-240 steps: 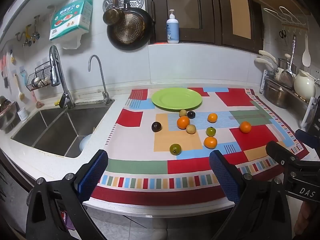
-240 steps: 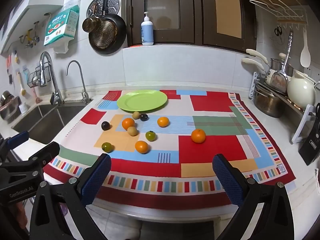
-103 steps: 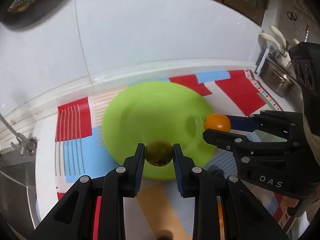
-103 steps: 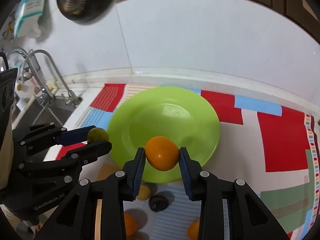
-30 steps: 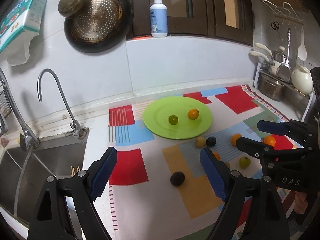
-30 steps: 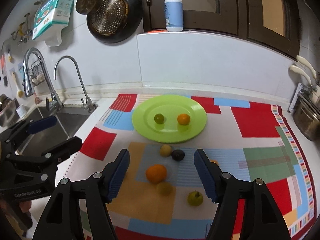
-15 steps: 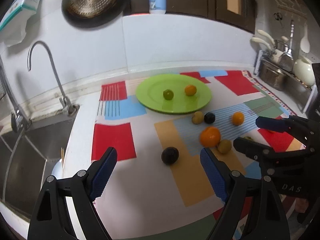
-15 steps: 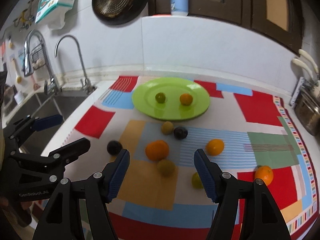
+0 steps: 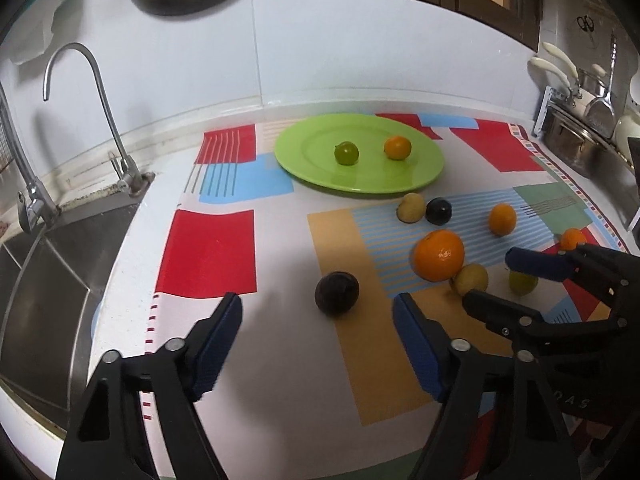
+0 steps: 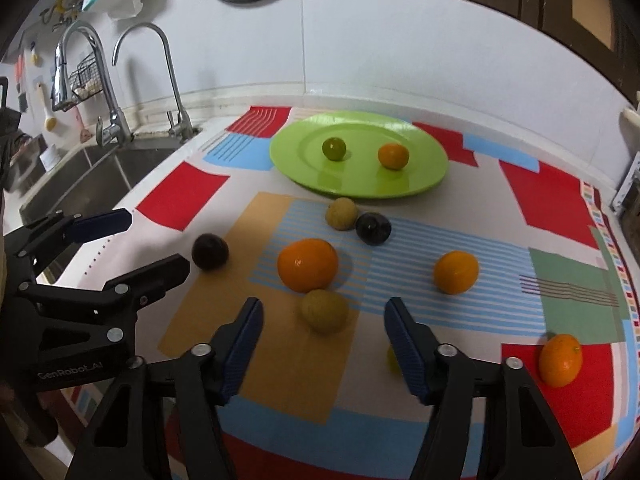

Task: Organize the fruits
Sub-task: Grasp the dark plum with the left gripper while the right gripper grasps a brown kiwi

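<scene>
"GenRobot.AI" on left gripper (image 10: 156,245); "DAS" on right gripper (image 9: 500,280).

Both views are fisheye cameras riding just behind a pair of blue-padded jaws, looking forward and steeply down at the bench (image 9: 280,392) from close range, with the white wall curving across the top of each frame.

The left wrist view sits nearer the sink (image 9: 48,280), which fills its left edge; the right gripper (image 9: 496,280) enters at its lower right.

The right wrist view looks from further right; the left gripper (image 10: 156,240) enters at its left edge.

Both share the green plate (image 9: 304,160) (image 10: 288,160) in the upper centre, the patterned cloth (image 9: 208,252) (image 10: 552,200) and the scattered fruit.
</scene>
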`<state>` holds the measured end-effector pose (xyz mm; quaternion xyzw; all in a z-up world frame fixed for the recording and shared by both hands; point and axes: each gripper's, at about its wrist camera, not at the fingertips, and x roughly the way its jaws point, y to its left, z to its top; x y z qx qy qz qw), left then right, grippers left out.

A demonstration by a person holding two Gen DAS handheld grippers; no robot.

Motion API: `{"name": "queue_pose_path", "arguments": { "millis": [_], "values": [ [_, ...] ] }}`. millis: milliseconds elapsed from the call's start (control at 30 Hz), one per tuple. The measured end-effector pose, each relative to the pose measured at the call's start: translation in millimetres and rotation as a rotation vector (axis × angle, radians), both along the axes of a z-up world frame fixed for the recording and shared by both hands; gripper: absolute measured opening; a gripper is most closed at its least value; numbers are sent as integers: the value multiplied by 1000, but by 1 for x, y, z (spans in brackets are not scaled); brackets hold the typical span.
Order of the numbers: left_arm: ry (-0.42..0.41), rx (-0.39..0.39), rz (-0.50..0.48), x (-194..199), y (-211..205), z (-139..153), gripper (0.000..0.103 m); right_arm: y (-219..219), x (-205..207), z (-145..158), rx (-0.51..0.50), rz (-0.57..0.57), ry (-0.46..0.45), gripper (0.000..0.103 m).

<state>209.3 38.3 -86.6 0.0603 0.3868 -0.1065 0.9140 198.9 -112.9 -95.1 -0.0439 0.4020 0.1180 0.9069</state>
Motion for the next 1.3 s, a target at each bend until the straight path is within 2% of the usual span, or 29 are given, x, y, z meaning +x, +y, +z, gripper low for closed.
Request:
{"name": "queue_pose_path", "arguments": {
  "millis": [433, 733, 833, 967, 1300],
  "values": [
    [75, -27, 5, 19, -8, -20, 49, -5, 11, -13, 34, -10, 40, 52],
    [110, -56, 3, 29, -12, -26, 31, -5, 16, -16, 58, -9, 50, 42],
    [118, -68, 10, 31, -11, -27, 30, -5, 19, -16, 64, -9, 55, 40],
    [115, -58, 4, 30, -12, -27, 30, -6, 20, -18, 81, -8, 65, 31],
    [118, -53, -10, 13, -13, -18, 30, -10, 13, -11, 93, -12, 58, 31]
  ]
}}
